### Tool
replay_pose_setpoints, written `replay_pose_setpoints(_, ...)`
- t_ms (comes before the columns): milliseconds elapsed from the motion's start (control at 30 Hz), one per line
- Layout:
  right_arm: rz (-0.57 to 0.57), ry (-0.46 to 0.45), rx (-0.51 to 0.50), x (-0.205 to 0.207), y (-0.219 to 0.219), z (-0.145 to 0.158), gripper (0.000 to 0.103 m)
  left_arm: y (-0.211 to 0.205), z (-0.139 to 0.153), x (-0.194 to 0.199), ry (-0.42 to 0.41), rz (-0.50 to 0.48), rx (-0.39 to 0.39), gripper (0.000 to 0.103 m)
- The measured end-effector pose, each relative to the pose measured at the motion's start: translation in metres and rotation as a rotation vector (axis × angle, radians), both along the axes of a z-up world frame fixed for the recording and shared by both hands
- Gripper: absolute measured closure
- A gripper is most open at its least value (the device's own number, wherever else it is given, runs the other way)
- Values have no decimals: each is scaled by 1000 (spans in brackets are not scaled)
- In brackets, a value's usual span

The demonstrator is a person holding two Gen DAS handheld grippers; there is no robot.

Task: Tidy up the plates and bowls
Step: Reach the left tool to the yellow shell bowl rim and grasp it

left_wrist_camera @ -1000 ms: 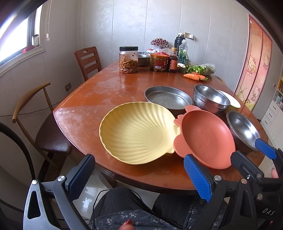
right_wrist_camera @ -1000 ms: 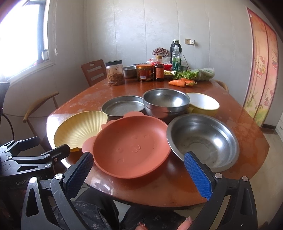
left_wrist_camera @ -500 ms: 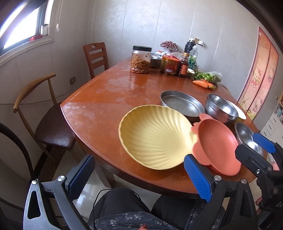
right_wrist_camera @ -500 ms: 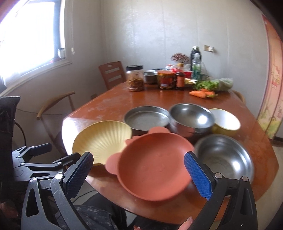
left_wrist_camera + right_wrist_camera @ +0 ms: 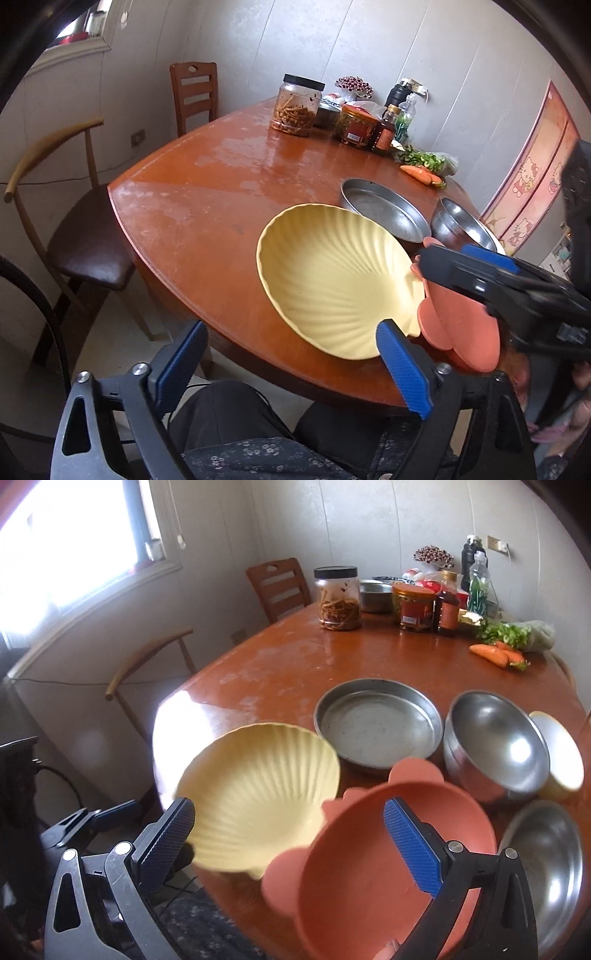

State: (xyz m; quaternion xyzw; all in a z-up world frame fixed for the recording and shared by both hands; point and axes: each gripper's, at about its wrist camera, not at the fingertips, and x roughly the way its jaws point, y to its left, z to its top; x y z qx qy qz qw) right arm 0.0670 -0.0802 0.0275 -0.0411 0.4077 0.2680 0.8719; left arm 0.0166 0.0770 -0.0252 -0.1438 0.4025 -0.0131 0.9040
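In the left wrist view, much of the orange plate is covered by the right gripper, which is itself blurred and cut off at the picture's right edge. The steel bowl behind it is partly hidden. In the right wrist view, the second steel bowl is cut off at the lower right, and the labels on the jars are too small to be read

Home dining room, wooden table, chairs, food jars, carrots, window
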Motion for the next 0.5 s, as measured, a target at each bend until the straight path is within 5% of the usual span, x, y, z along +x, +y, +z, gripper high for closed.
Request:
replay_pose_setpoints(233, 7, 57, 23, 28, -1, -11, 7, -2, -7, 15, 31, -35, -35, 29)
replay_pose_setpoints(367, 34, 78, -16, 40, 8, -18, 33, -4, -9, 19, 35, -50, -45, 37)
replay_pose_setpoints(500, 36, 78, -66, 45, 14, -27, 37, -5, -9, 20, 34, -63, -63, 41)
